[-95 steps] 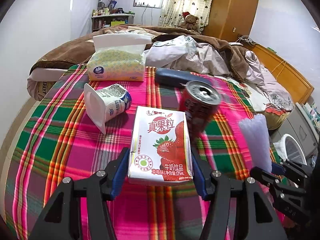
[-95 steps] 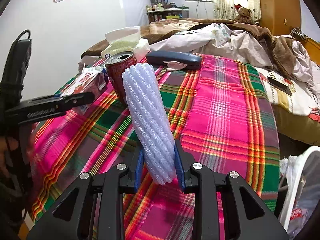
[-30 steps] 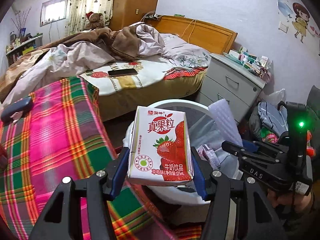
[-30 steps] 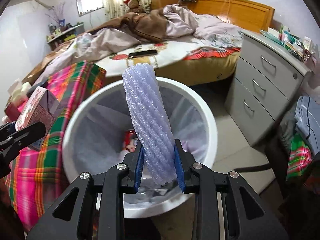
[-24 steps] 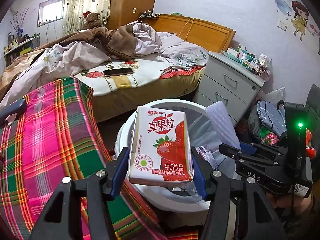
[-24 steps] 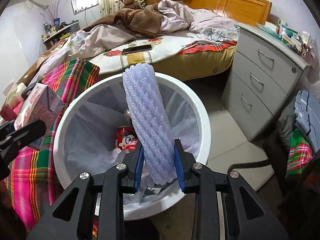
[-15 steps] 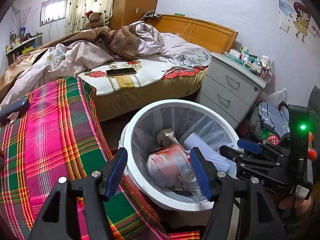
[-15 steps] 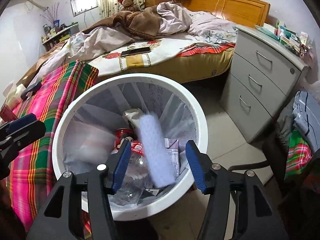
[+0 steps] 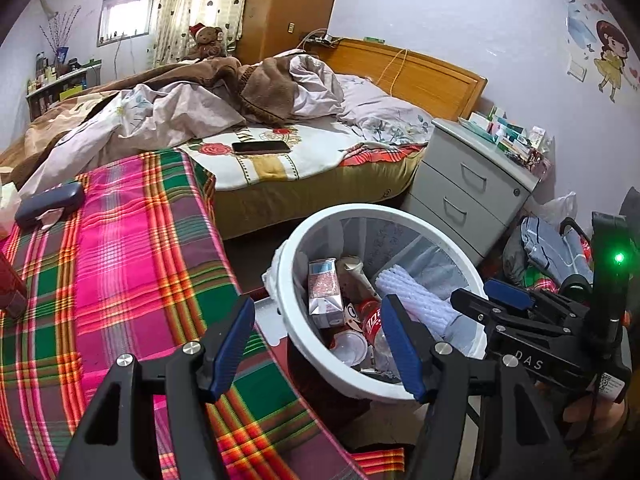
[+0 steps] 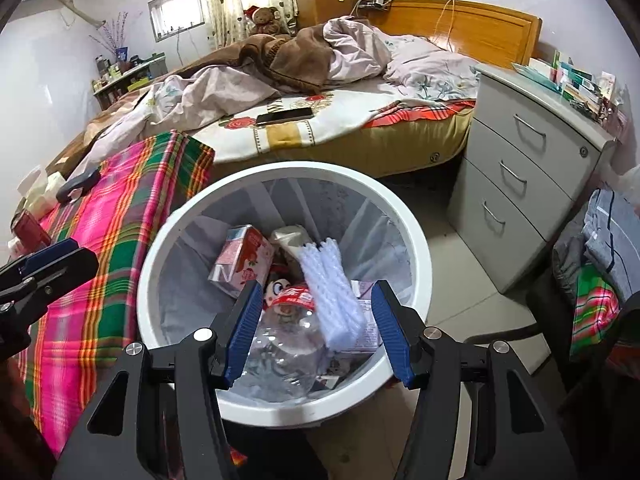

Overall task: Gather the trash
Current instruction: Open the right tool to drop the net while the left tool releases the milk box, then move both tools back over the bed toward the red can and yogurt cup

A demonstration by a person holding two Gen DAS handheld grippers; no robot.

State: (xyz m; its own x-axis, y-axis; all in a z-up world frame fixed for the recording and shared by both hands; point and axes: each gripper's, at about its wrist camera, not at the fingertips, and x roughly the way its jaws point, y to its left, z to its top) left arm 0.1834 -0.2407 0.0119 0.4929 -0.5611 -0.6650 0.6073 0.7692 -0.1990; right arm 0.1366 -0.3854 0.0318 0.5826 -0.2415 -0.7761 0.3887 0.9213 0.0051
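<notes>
Both pieces of trash have dropped since a second ago: the strawberry milk carton (image 10: 242, 262) and the ribbed foam sleeve (image 10: 334, 292) are now lying inside the white bin (image 10: 280, 410) instead of sitting between the jaws. The left gripper (image 9: 318, 346) is hanging with its blue pads spread and nothing between them; the right gripper (image 10: 316, 330) is likewise gaping wide and empty over the bin's mouth.

The carton is resting tilted against the bin's left inner wall, pink strawberry face showing. The sleeve, pale and twisted, is leaning across a crushed clear bottle (image 10: 288, 344) and a red-labelled can (image 10: 290, 296).

The bin's rim is sitting just beside the edge of the plaid-covered table (image 9: 120, 264), with bare floor opening toward the grey drawer unit (image 10: 528, 184). The bed (image 9: 304, 152) is running behind, a dark phone (image 9: 261, 147) lying on it.

From the left wrist view, the right gripper's black body (image 9: 536, 332) is showing beside the bin, a green light glowing on it, and the carton's blue-topped end is facing up. The right wrist view is looking straight down into the bin and catching the left gripper's tip (image 10: 48, 264) over the plaid.
</notes>
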